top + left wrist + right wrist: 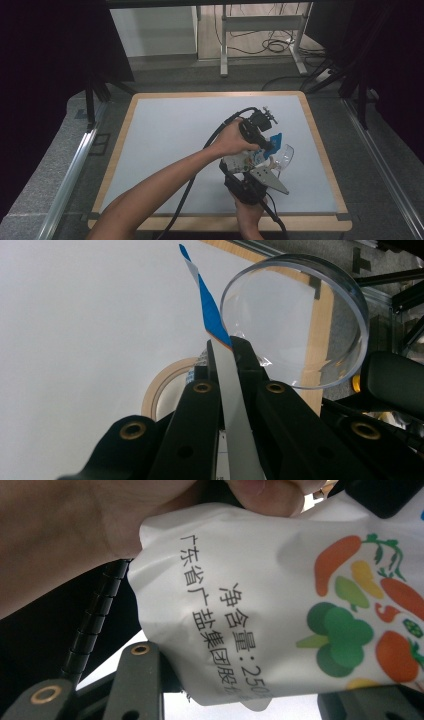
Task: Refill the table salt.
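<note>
- Pouch (pixel 260 610): white, soft, printed with black characters and coloured vegetables, blue top edge; lies at table's (pixel 165 145) four o'clock.
- Left gripper (pixel 225 347) pinched on top edge.
- Right gripper (pixel 245 175) clasping pouch body.
- Clear dish (pixel 300 325) at pouch's two o'clock.

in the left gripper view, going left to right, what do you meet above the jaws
roll of tape → blue-and-white edge of the bag, pinched in the left gripper → clear round dish → wooden table rim
</note>
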A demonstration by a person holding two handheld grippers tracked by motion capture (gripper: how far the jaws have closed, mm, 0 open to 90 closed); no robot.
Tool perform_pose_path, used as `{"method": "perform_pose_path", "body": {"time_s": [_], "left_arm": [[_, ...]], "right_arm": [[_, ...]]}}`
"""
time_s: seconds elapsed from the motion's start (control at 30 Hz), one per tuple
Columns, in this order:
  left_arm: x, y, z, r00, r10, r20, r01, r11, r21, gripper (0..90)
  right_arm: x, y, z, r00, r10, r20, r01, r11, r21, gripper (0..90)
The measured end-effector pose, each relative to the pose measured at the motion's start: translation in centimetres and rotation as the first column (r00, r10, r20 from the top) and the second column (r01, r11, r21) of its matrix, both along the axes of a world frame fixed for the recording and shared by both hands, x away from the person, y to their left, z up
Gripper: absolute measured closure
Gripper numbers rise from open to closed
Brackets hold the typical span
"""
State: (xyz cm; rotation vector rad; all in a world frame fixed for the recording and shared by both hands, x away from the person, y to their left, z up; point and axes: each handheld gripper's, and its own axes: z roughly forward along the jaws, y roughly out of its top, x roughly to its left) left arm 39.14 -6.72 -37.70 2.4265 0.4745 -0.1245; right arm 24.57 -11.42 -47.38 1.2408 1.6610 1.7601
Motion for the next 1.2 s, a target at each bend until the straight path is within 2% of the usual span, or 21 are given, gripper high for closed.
{"method": "perform_pose_path", "body": {"time_s": [1.2], "left_arm": [[-0.15,0.37,0.11,0.9999,-0.010,0.004,0.010,0.9999,0.010,90.0]], "right_arm": [[-0.28,0.68,-0.06,0.9998,-0.018,0.005,0.018,1.000,0.017,54.4]]}}
